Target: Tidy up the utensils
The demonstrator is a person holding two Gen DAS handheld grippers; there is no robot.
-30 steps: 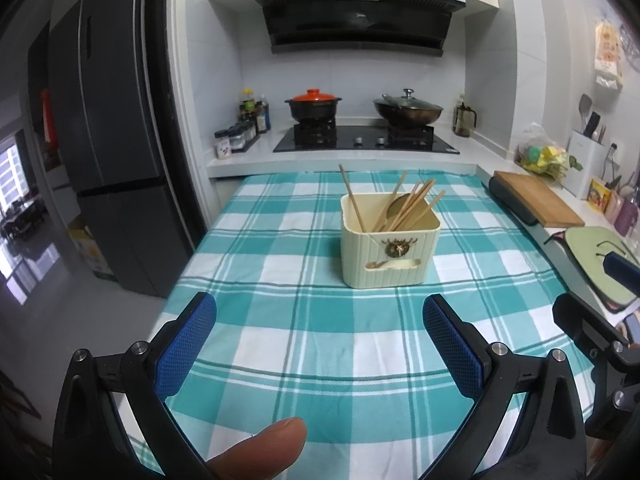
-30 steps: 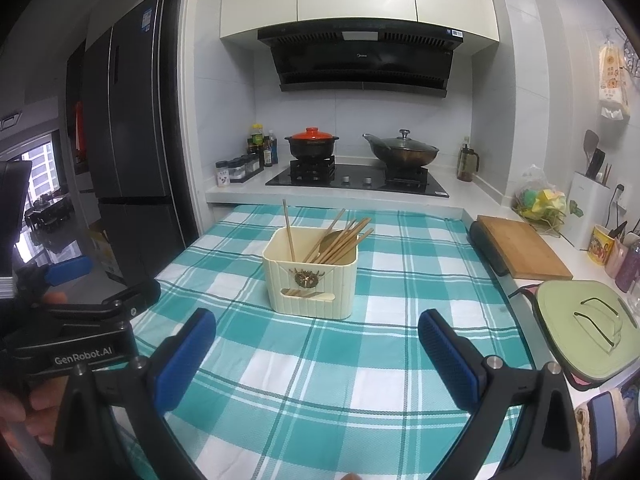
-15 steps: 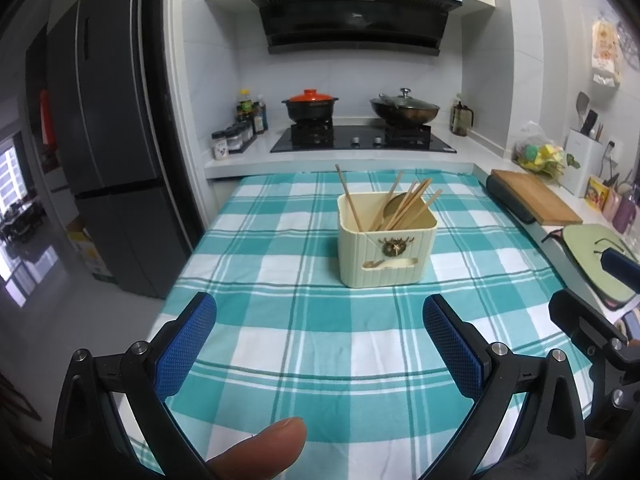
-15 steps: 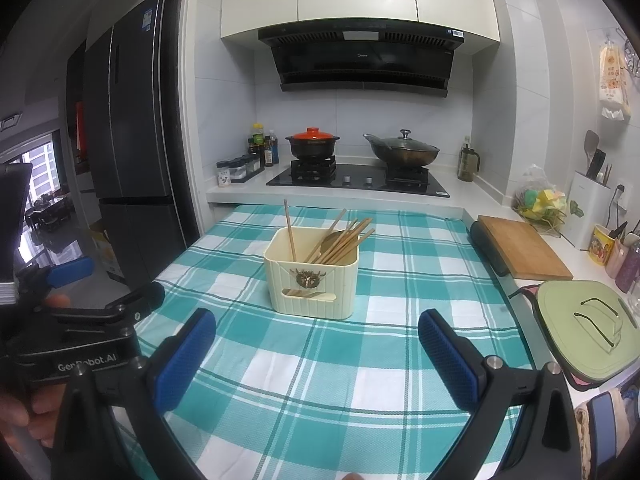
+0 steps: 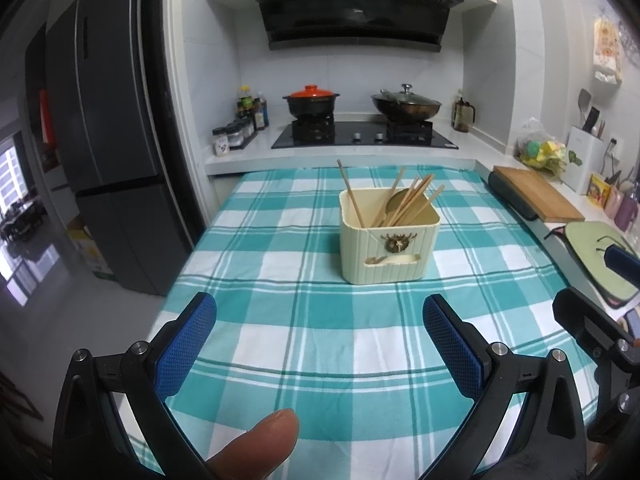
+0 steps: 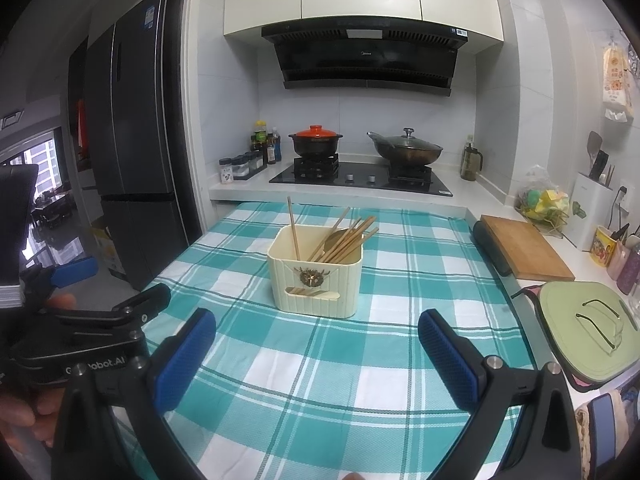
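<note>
Kitchen table, teal plaid cloth (image 5: 304, 332), cream utensil holder (image 5: 388, 248) centred.

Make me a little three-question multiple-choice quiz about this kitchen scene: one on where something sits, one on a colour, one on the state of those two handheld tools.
1. Where does the cream utensil box stand?
A. On the stove
B. On the checked tablecloth
C. On the wooden cutting board

2. What colour is the lid of the left pot on the stove?
A. Orange-red
B. Green
C. White

3. How do the jaws of the left gripper and right gripper stand?
A. Both shut on chopsticks
B. One open, one shut
C. Both open and empty

Answers:
1. B, the box rests on the teal and white cloth, in front of the stove counter, with chopsticks leaning inside it.
2. A, the lid shows orange-red on a dark pot.
3. C, in each wrist view the blue pads sit wide apart with only cloth between them.
</note>
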